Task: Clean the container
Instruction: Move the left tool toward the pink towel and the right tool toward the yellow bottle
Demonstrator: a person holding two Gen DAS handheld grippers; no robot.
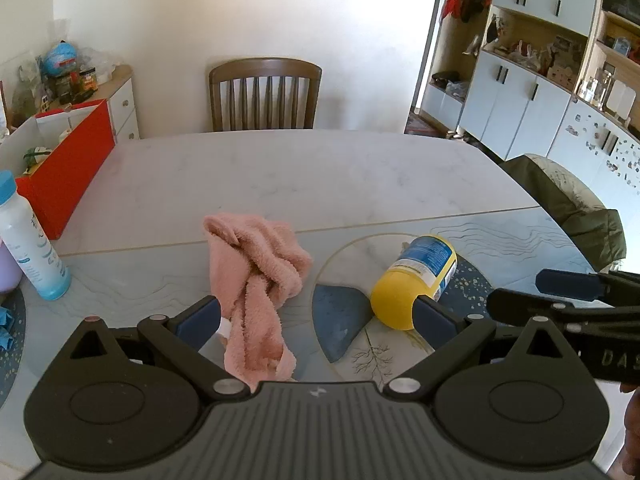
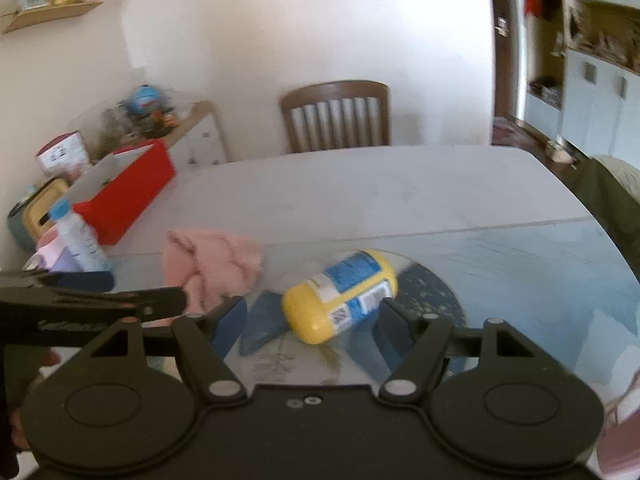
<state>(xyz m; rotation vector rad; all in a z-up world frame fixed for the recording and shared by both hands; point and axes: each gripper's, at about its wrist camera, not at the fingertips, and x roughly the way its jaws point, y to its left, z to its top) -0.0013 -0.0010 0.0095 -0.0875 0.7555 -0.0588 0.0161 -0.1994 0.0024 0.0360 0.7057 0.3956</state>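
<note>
A yellow container (image 1: 416, 280) with a blue label lies on its side on a round mat (image 1: 340, 320) on the table. A crumpled pink towel (image 1: 256, 280) lies just left of it. My left gripper (image 1: 318, 320) is open, low over the table; its left finger touches the towel's edge and its right finger is beside the container's yellow end. My right gripper (image 2: 314, 324) is open too, and the container (image 2: 340, 294) lies just ahead between its fingers, with the towel (image 2: 212, 268) further left. Each gripper shows at the edge of the other's view: the right gripper (image 1: 516, 292), the left gripper (image 2: 148, 290).
A white bottle with a blue cap (image 1: 32, 248) and an open red box (image 1: 68, 176) stand at the table's left. A wooden chair (image 1: 264, 96) is at the far side. A green jacket (image 1: 572, 208) hangs over a seat at the right. The right wrist view is blurred.
</note>
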